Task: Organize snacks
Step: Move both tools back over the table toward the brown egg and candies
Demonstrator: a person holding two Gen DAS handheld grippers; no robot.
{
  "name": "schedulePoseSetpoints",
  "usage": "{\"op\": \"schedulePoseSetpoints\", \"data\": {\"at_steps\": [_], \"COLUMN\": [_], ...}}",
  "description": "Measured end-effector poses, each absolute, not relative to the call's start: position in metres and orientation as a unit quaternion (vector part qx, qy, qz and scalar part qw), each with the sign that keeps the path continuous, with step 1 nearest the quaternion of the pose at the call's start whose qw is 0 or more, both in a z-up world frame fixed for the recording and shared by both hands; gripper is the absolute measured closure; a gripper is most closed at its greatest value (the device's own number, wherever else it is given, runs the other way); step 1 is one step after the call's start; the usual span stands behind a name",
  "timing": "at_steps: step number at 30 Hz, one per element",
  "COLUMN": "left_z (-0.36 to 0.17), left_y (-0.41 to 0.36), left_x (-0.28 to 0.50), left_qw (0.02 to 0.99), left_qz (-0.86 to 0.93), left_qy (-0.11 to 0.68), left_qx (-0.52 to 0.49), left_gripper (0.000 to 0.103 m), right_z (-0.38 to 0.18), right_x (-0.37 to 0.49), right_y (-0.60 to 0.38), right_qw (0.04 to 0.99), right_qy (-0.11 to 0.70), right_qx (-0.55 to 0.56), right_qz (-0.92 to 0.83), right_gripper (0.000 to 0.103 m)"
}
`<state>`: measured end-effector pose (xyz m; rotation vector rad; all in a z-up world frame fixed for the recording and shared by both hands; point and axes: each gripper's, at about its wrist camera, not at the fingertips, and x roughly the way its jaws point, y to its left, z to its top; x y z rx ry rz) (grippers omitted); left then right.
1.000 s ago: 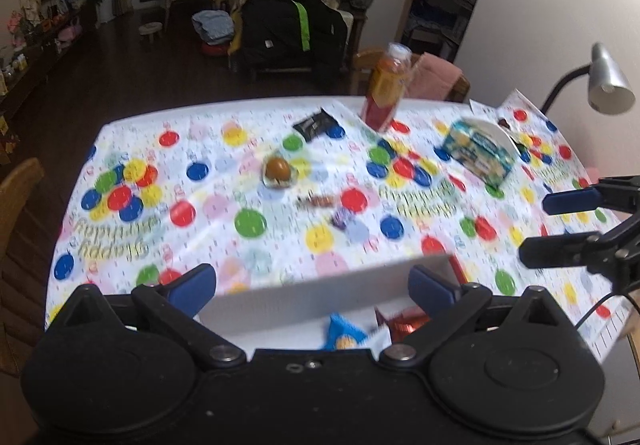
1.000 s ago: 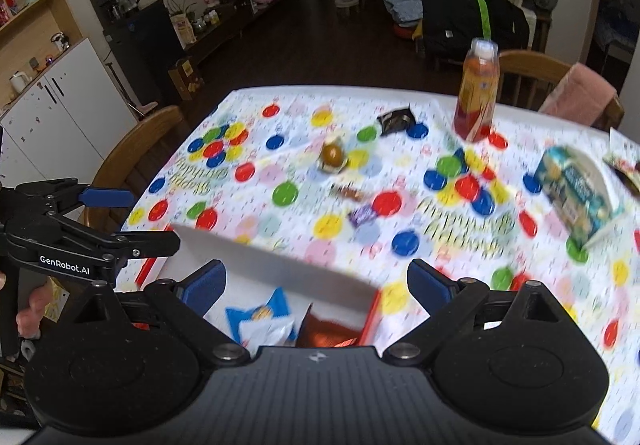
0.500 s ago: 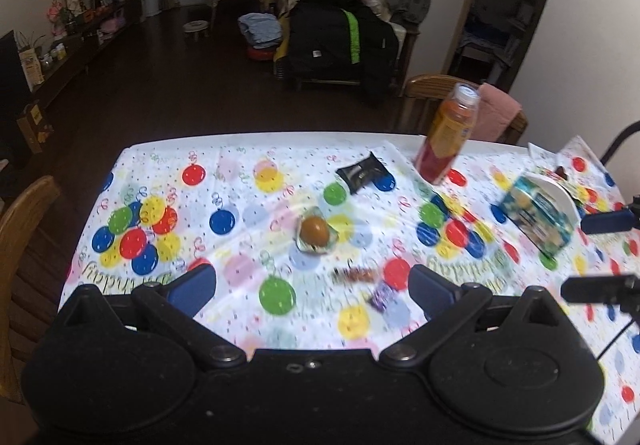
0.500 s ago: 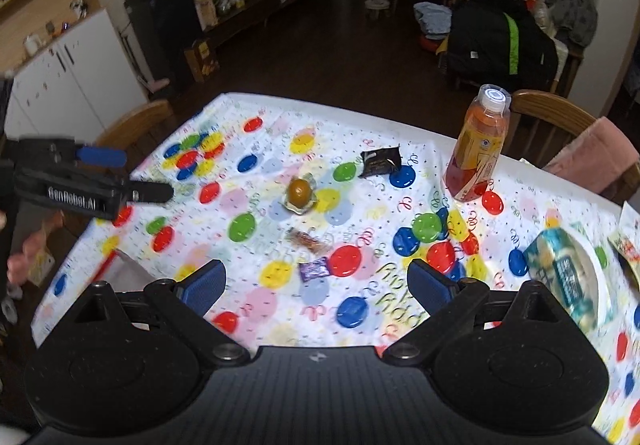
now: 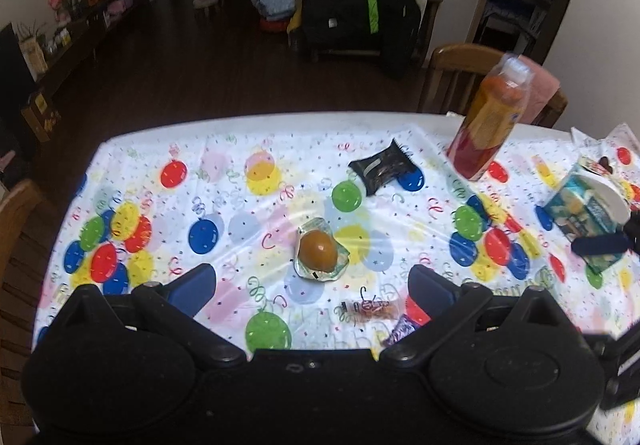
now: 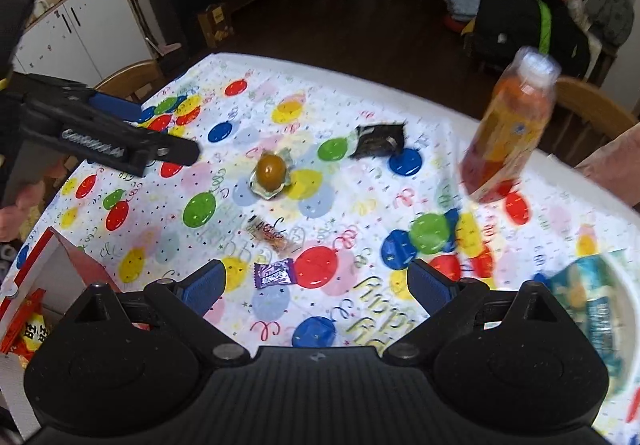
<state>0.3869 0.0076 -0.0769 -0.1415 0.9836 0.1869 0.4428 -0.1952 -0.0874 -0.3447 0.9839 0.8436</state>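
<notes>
Both grippers are pulling up and back from the box [image 6: 52,285]; a second ago each camera was looking right down into it, and now the left wrist view isn't showing it at all while the right wrist view is catching only its corner at the near left edge of the counter [image 5: 280,133]. I'm reading that as a drop-off finished and the next pick starting.

Left gripper [image 5: 312,285]: fingers apart, holding nothing, hovering over the near middle of the counter. Right gripper [image 6: 316,281]: fingers apart, also empty, over the near edge.

Counting left to right:
- 1 box, near left corner, with at least 1 red-and-yellow packet [image 6: 34,331] showing inside; the rest is hidden.
- 1 wrapped brown egg [image 5: 318,253], centre.
- 1 small clear-wrapped snack [image 5: 370,311], just nearer than the egg.
- 1 purple candy [image 6: 275,273], nearest, just by the right gripper's left finger.
- 1 black packet [image 5: 382,167], toward the far edge.
- 1 orange drink bottle [image 5: 490,123], upright, far right.
- 1 blue-green pack [image 5: 582,211], right edge.

So 4 small loose snacks are waiting; the purple candy is looking like the closest next grab.
</notes>
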Motion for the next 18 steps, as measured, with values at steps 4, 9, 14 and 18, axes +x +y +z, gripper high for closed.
{"op": "schedulePoseSetpoints", "data": {"at_steps": [4, 9, 14, 18], "left_z": [-0.099, -0.122, -0.142, -0.157], "left_y": [0.011, 0.017, 0.028, 0.032], "left_x": [0.407, 0.428, 0.448, 0.459], "left_qw": [0.866, 0.856, 0.844, 0.836], "left_qz": [0.103, 0.111, 0.120, 0.120], "left_qy": [0.483, 0.499, 0.512, 0.521], "left_qx": [-0.075, -0.083, -0.110, -0.124], "left_gripper": [0.001, 0.002, 0.003, 0.006], "right_z": [-0.113, -0.134, -0.152, -0.167], "right_x": [0.453, 0.460, 0.466, 0.471], "right_y": [-0.184, -0.164, -0.142, -0.127], "right_qw": [0.770, 0.763, 0.748, 0.737], "right_qy": [0.467, 0.448, 0.446, 0.445], "right_qx": [-0.161, -0.178, -0.193, -0.206], "right_qz": [0.403, 0.430, 0.453, 0.466], "right_gripper": [0.005, 0.005, 0.005, 0.006]}}
